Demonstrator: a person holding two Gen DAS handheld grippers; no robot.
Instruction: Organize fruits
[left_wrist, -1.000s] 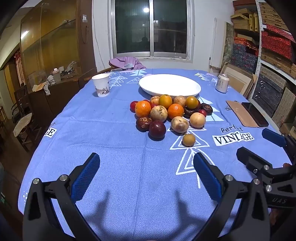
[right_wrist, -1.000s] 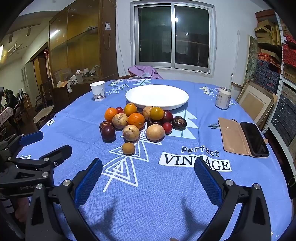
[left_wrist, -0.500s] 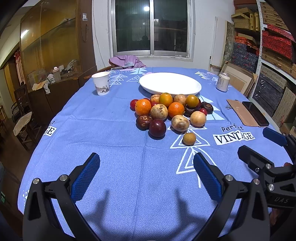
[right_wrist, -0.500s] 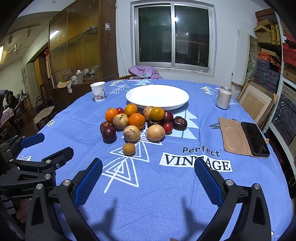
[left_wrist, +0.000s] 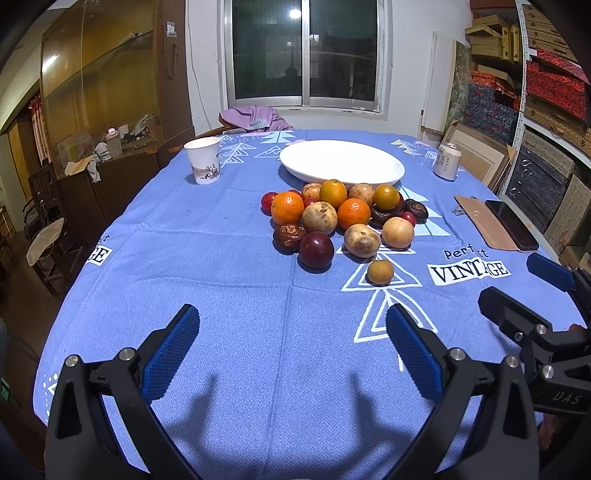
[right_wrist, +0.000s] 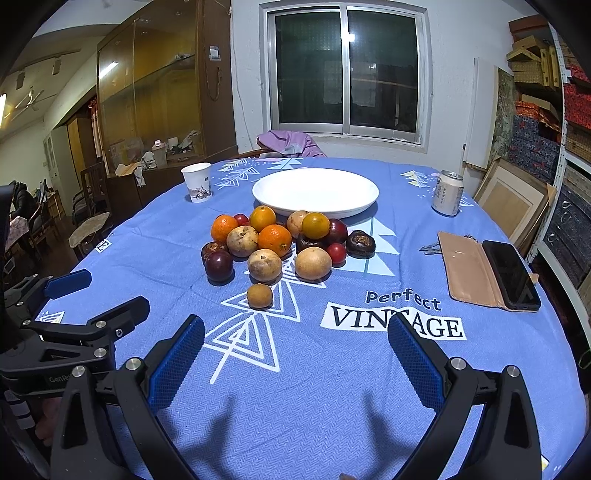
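Blue tablecloth (left_wrist: 221, 295) is bearing a fruit pile (left_wrist: 343, 221) just before the empty white plate (left_wrist: 341, 162). Left gripper (left_wrist: 291, 347) and right gripper (right_wrist: 295, 354) are hovering, jaws apart, holding nothing. Round, firm fruits are likely rolling easily; gripping across their widest middle is advisable.

**Non-task clutter on the blue cloth**

Paper cup (left_wrist: 202, 160) far ahead-left of the left gripper. Drink can (right_wrist: 447, 192) far ahead-right of the right gripper, upright. Black phone (right_wrist: 511, 273) lying in an open tan case (right_wrist: 468, 274), nearer, right. Purple cloth (right_wrist: 288, 143) draped beyond the table, below the window.
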